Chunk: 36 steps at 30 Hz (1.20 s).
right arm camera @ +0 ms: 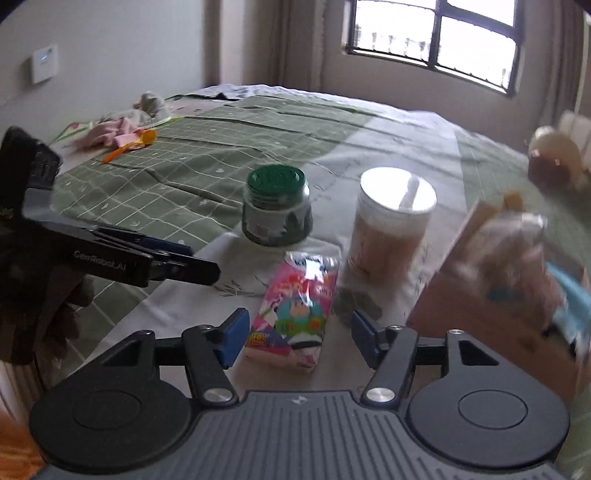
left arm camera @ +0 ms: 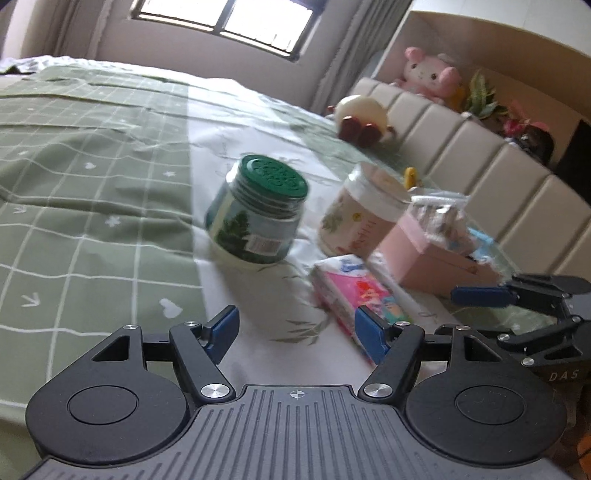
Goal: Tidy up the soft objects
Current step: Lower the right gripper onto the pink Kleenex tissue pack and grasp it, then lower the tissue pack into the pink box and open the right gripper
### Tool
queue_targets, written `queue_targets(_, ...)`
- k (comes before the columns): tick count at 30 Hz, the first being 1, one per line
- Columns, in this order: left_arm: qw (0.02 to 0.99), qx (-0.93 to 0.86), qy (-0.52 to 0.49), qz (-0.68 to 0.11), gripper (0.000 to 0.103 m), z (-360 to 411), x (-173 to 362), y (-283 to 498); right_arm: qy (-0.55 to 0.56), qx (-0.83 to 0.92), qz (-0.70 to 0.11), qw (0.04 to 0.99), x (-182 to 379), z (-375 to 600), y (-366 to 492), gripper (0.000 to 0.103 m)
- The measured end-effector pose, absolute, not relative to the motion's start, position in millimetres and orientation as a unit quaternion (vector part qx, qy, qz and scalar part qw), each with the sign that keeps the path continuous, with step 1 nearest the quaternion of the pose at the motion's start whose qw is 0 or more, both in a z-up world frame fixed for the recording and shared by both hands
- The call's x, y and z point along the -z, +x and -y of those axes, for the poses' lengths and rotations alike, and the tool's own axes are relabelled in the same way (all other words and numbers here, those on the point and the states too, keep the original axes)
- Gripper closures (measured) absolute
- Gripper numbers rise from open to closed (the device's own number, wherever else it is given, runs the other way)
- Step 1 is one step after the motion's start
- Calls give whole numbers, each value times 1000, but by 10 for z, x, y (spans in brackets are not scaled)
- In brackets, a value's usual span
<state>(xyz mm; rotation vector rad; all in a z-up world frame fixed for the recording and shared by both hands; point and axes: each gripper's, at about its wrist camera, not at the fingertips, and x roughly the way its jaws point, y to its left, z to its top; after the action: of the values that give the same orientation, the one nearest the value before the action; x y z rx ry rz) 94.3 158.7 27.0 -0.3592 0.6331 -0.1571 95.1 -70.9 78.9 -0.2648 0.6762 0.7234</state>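
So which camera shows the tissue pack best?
The right wrist view. There the tissue pack lies on the bed facing the camera, its printed top in full view ahead of the open right gripper. In the left wrist view the same pack is seen slanted and blurred, partly behind a finger.

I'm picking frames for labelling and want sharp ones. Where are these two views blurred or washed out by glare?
Left wrist view: the window is blown out, the pink box and tissue pack slightly smeared, the green-lidded jar fairly sharp. Right wrist view: the right side is heavily motion-blurred, the box barely readable; glare whitens the white-lidded jar.
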Motion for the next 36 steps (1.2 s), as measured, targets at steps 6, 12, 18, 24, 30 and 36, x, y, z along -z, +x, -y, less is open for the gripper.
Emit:
queue_targets(6, 940, 46, -112, -318, 29, -1462, -336, 899, -107, -322, -339, 878, -581, 337, 1190, 40)
queue_targets(12, 938, 48, -111, -325, 29, -1465, -347, 846, -136, -297, -349, 878, -340, 141, 1306, 41)
queue_targets(18, 933, 72, -103, -336, 29, -1358, -335, 853, -104, -302, -349, 881, -501, 467, 1146, 51)
queue_targets(24, 929, 123, -90, -336, 29, -1040, -411, 968, -99, -291, -333, 891, -772, 956, 840, 51)
queue_targets(30, 919, 180, -79, -341, 29, -577, -473, 1170, -105, -247, -306, 913, -1022, 1492, 649, 51)
queue_targets(36, 918, 211, -66, -330, 29, -148, -668, 1420, -67, -178, -254, 948, -1393, 1877, 1062, 51)
